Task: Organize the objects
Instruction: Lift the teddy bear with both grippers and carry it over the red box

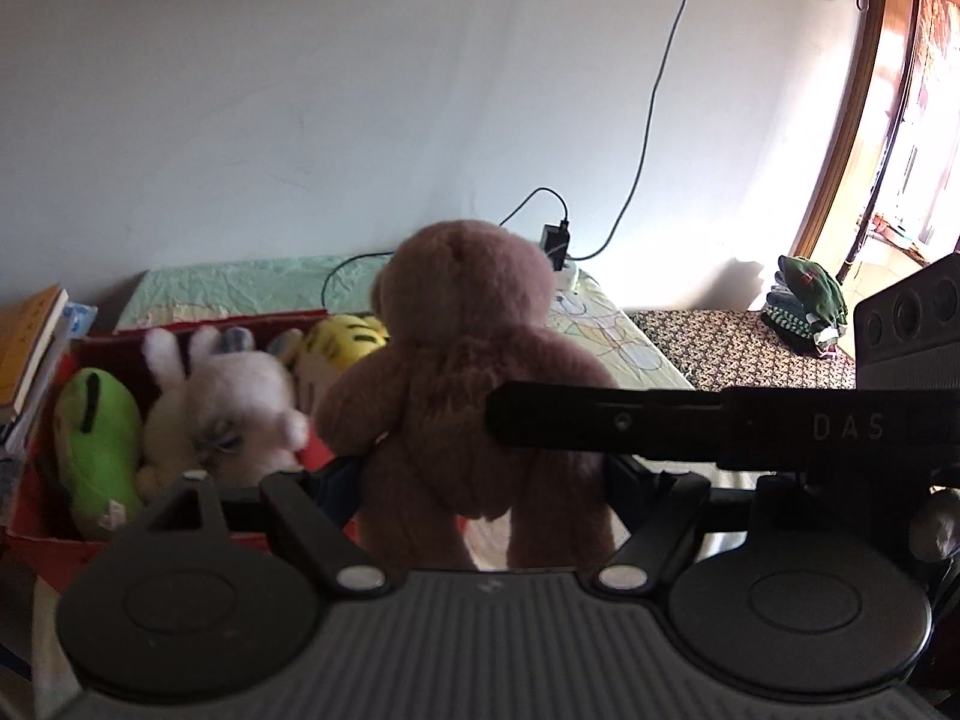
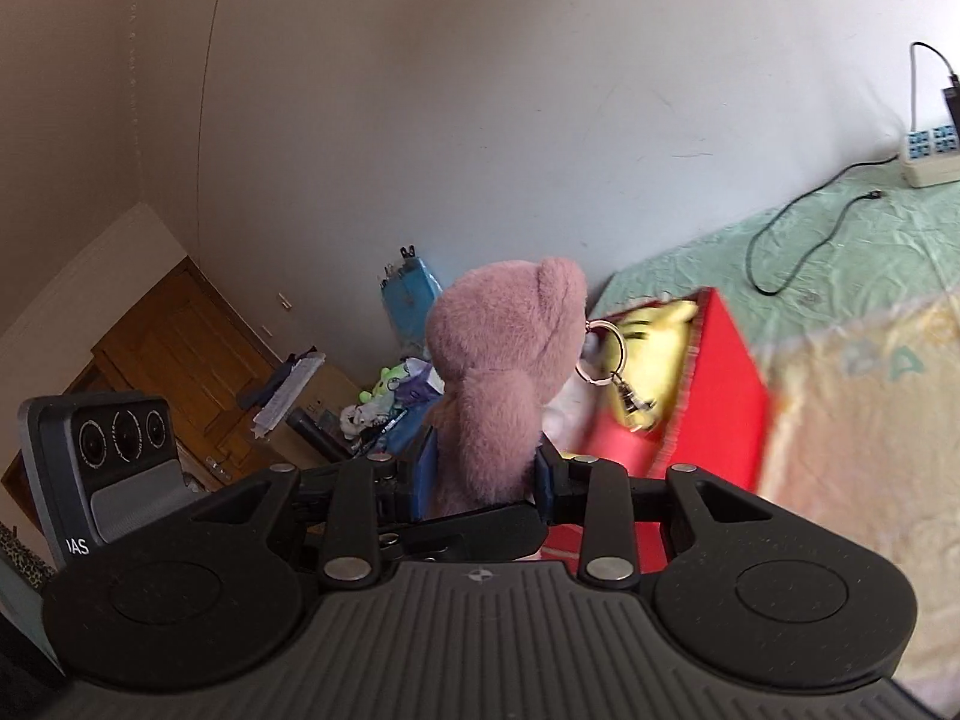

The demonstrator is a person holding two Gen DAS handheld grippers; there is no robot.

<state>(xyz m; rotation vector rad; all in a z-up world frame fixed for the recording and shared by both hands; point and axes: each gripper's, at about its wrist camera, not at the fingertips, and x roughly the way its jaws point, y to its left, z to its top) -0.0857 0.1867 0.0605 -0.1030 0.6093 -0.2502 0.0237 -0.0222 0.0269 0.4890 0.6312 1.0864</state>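
A pinkish-brown teddy bear [image 1: 468,360] is held upright between both grippers, above the near end of a red box [image 1: 48,534]. My left gripper [image 1: 480,480] is shut on the bear's lower body. My right gripper [image 2: 486,474] is shut on the same bear [image 2: 510,360], and one of its fingers [image 1: 600,420] crosses the bear's right side in the left wrist view. The red box [image 2: 720,384] holds a green plush [image 1: 96,444], a white rabbit plush [image 1: 222,402] and a yellow striped plush [image 1: 348,339]. A metal key ring [image 2: 606,354] hangs by the bear's head.
The box sits on a bed with a green patterned sheet [image 1: 252,285]. A power strip [image 2: 930,156] with a black cable lies by the wall. Books [image 1: 30,348] stand left of the box. Folded clothes [image 1: 804,306] lie on a patterned cover at right. A wooden door [image 2: 180,348] is behind.
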